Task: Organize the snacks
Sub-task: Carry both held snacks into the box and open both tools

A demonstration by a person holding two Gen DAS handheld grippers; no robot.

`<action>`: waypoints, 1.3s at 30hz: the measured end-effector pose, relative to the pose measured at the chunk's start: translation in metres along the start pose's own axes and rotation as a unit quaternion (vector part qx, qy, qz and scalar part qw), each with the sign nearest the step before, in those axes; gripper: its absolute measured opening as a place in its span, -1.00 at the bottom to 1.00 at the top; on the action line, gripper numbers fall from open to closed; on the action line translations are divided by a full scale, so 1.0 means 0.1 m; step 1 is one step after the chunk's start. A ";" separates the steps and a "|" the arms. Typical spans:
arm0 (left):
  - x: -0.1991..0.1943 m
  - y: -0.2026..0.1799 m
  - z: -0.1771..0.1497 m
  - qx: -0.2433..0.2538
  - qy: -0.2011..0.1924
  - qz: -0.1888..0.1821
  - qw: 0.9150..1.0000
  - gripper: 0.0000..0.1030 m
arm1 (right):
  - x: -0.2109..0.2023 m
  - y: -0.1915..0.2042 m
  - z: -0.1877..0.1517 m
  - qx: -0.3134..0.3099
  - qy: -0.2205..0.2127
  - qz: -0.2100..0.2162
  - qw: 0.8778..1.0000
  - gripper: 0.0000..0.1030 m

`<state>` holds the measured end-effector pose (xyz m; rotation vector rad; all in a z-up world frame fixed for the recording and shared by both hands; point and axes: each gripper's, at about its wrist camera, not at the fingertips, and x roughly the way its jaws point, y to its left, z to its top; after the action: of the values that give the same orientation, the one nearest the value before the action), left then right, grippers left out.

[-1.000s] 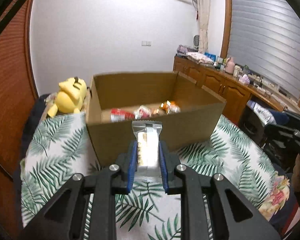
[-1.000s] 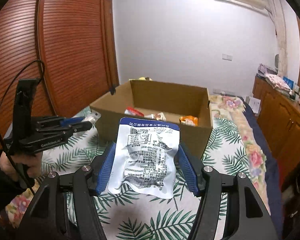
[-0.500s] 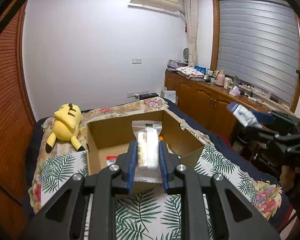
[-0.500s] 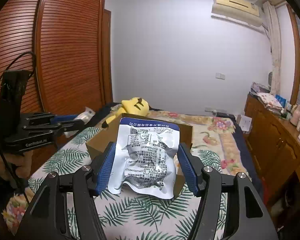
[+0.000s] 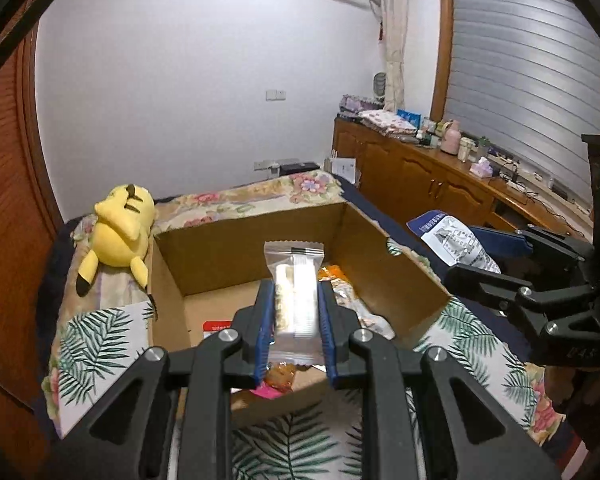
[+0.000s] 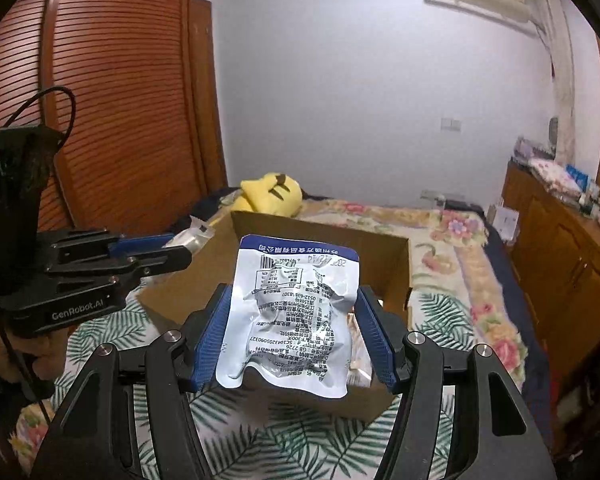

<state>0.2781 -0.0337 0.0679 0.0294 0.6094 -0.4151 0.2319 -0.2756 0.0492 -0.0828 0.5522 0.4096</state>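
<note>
An open cardboard box (image 5: 240, 252) stands on the bed and holds several snack packets (image 5: 340, 280); it also shows in the right wrist view (image 6: 220, 264). My left gripper (image 5: 294, 312) is shut on a clear packet of biscuits (image 5: 296, 280), held above the box's near side. My right gripper (image 6: 292, 320) is shut on a silver and blue foil pouch (image 6: 292, 312), held above the box's near edge. The right gripper and its pouch (image 5: 456, 244) show at the right of the left wrist view. The left gripper (image 6: 140, 252) shows at the left of the right wrist view.
A yellow plush toy (image 5: 120, 224) lies on the bed behind the box's left corner. The bed has a palm-leaf cover (image 5: 96, 344). A wooden sideboard (image 5: 440, 176) with clutter runs along the right wall. A wooden slatted wardrobe (image 6: 120, 100) stands at the left.
Both grippers have risen and moved forward with their packets, from in front of the box to above its near side. The box's inside shows more from above.
</note>
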 end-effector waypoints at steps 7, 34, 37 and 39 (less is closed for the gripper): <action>0.59 0.15 -0.05 -0.005 0.032 0.005 0.999 -0.63 | 0.58 -0.17 -0.01 0.006 0.033 0.002 0.999 0.23; 1.07 0.30 -0.21 -0.006 0.105 0.048 0.993 -0.06 | 1.37 -0.22 -0.25 0.020 0.124 0.014 0.992 0.26; 1.02 0.31 -0.21 -0.007 0.101 0.051 0.994 -0.02 | 1.36 -0.22 -0.25 0.023 0.120 0.011 0.992 0.46; 0.97 0.32 -0.21 -0.007 0.098 0.053 0.994 -0.01 | 1.32 -0.20 -0.24 0.023 0.113 0.011 0.993 0.47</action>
<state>0.3510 -0.0370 -0.0064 0.0887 0.8012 -0.3071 0.3304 -0.2513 -0.0414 -0.0788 0.7855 0.4122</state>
